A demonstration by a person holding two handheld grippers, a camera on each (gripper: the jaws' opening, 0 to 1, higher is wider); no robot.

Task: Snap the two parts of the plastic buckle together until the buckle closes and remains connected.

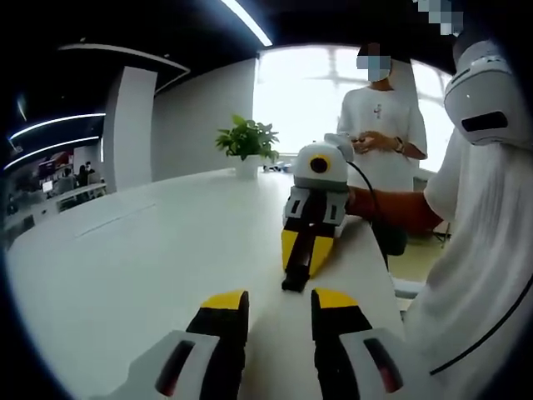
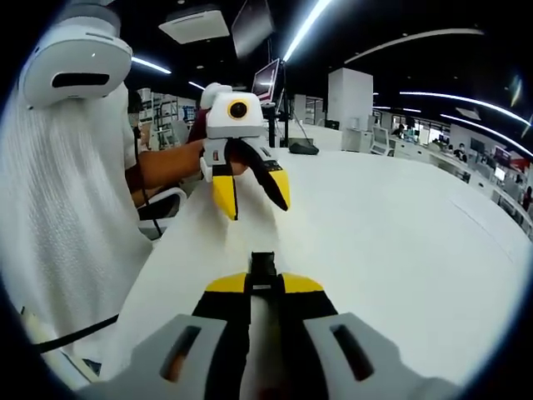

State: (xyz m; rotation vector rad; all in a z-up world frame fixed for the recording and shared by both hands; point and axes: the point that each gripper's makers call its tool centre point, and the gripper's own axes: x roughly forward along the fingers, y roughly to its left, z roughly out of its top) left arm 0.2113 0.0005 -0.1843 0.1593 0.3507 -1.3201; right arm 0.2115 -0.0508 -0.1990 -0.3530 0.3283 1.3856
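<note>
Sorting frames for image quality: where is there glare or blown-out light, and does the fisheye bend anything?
Left gripper view: the window behind the plant is blown out white, and the table edge bows. Right gripper view: ceiling light strips glare and curve, the table is evenly lit, and the buckle piece in the right tool looks soft.

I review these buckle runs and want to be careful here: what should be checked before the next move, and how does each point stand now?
1. Right gripper shut on a buckle part: ok.
2. Part sticks out past the fingers, toward the left gripper: ok.
3. Left gripper open, fingers spread: ok.
4. Left gripper holds the other buckle part: not ok, nothing between its fingers.
5. Second buckle part's place on the white table: cannot tell.
6. Grippers apart, facing each other: ok.
</note>
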